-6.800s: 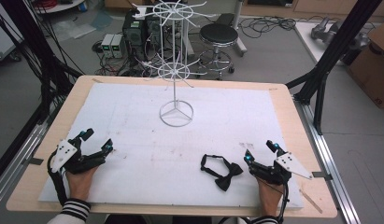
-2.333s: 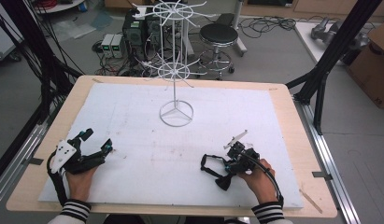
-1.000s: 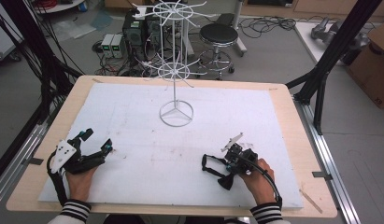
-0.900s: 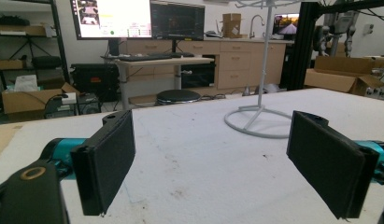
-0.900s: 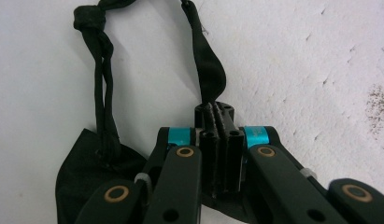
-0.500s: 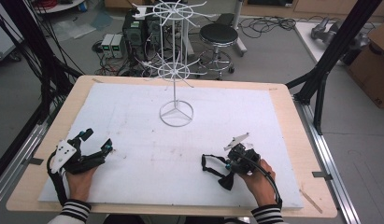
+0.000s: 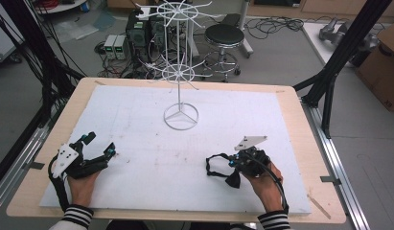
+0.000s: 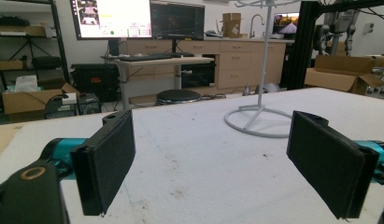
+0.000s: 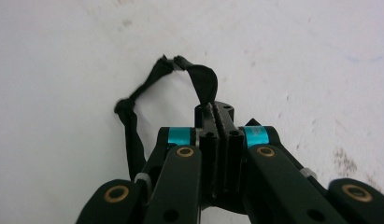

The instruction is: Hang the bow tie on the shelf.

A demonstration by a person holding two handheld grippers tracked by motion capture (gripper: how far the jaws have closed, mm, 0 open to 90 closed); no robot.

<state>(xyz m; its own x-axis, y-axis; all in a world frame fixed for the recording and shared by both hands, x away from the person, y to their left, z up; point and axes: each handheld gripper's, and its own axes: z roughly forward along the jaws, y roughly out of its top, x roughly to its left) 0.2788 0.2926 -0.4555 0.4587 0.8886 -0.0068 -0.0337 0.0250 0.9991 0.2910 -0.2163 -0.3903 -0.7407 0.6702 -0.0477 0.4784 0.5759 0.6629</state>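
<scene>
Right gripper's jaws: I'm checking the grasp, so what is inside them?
The right gripper is clamped on the black strap; its loop trails out over the white mat. The pinched section and the pad faces are covered by the closed jaws.

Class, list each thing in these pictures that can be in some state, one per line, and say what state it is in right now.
left gripper: open, jaws wide apart, nothing between them, low over the white mat.
right gripper: shut on the black bow tie's strap.
black bow tie: pinched by its strap, loop spread on the mat.
white wire rack: upright, hooks bare.
white mat: flat, smudged.
</scene>
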